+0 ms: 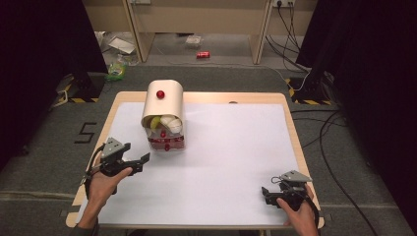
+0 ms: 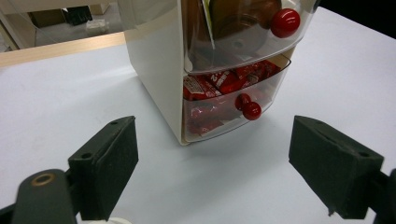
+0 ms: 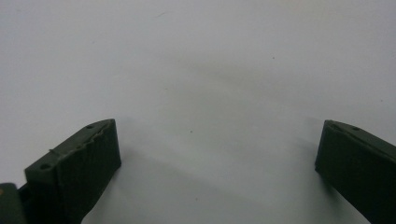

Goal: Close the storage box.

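Drawer box (image 1: 163,115): near the worktop's (image 1: 236,162) far-left corner.
Left gripper (image 1: 140,161): fingers wide, empty, facing the lower drawer's red knob (image 2: 251,110).
Right gripper (image 1: 265,192): near-right corner, fingers wide, empty.

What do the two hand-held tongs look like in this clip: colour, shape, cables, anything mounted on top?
Both are black with two blocky, flat-faced jaws. The left tongs carry a grey three-cornered plate on top, and a dark cable loops from them beside the hand. The right tongs bear the same kind of grey plate. A dark sleeve edge shows at the left forearm.
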Demonstrator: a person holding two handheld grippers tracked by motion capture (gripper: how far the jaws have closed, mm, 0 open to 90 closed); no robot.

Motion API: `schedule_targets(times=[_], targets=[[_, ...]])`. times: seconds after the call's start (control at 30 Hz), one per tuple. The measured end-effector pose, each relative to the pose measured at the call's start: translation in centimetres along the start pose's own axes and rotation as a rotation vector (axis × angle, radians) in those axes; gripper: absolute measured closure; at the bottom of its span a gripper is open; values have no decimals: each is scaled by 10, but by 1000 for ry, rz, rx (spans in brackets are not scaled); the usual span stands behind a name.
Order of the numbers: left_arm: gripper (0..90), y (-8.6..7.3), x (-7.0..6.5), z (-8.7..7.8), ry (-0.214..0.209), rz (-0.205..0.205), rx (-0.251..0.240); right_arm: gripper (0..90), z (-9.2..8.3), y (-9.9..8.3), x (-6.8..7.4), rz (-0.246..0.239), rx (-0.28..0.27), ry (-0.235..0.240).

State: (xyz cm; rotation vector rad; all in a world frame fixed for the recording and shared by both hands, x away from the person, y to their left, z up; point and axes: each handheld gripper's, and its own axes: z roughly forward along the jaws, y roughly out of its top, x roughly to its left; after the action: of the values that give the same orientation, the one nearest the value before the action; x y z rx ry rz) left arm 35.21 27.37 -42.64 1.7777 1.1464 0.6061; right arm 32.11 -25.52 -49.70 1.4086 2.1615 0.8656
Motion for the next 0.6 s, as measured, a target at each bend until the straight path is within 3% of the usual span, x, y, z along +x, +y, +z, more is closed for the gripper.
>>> schedule_targets(times=[0.6], targets=[[154,-17,-1,-14,-11,9,4,4,0,0,0,-1,0,0]])
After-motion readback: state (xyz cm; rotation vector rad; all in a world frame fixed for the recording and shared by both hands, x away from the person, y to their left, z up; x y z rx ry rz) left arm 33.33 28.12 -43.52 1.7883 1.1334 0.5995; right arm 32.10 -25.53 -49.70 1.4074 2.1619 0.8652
